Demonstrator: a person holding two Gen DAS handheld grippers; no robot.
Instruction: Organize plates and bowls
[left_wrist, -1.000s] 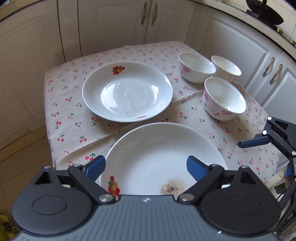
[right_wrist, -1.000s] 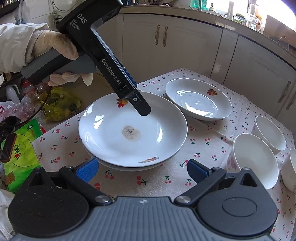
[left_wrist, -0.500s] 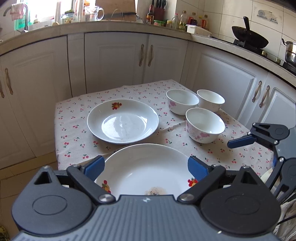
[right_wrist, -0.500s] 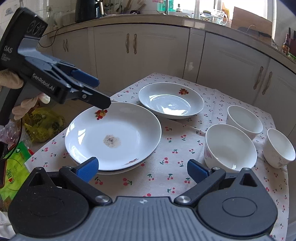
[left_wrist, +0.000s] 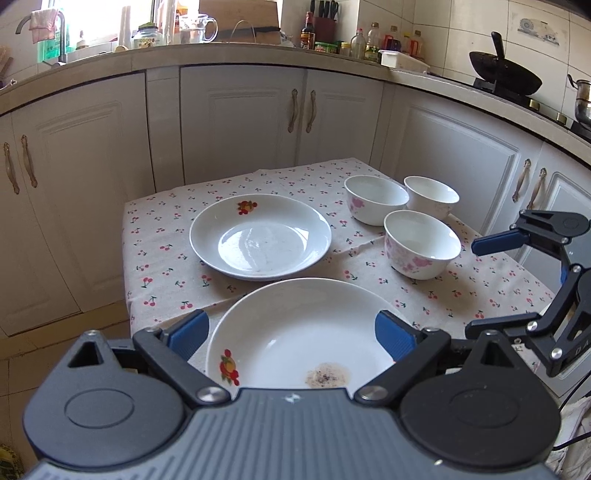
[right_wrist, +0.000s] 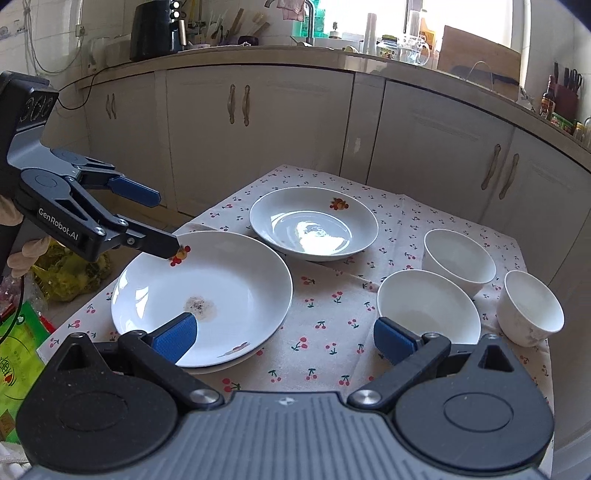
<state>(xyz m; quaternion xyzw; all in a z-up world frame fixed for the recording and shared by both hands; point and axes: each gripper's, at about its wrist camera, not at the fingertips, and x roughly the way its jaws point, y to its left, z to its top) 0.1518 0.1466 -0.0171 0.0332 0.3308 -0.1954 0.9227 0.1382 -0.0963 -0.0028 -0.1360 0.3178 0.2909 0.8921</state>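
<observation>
A white plate with a brown stain (left_wrist: 303, 332) (right_wrist: 207, 291) lies on another plate at the near table edge. A second white plate (left_wrist: 260, 236) (right_wrist: 314, 223) lies farther back. Three white bowls with pink flowers (left_wrist: 421, 243) (right_wrist: 428, 306) stand to the right. My left gripper (left_wrist: 291, 332) is open and empty, above the near edge of the stained plate; it also shows in the right wrist view (right_wrist: 162, 221). My right gripper (right_wrist: 284, 336) is open and empty, over the cloth between the stained plate and the nearest bowl; it also shows in the left wrist view (left_wrist: 480, 280).
The small table has a cherry-print cloth (left_wrist: 166, 258) (right_wrist: 332, 332). White kitchen cabinets (left_wrist: 240, 122) surround it on the far and right sides. A green bag (right_wrist: 18, 350) and a yellow-green bag (right_wrist: 66, 277) lie on the floor to the left.
Both grippers have pulled back and up from the table, so more of the kitchen shows. The left gripper has withdrawn from over the middle of the stained plate to its edge.
</observation>
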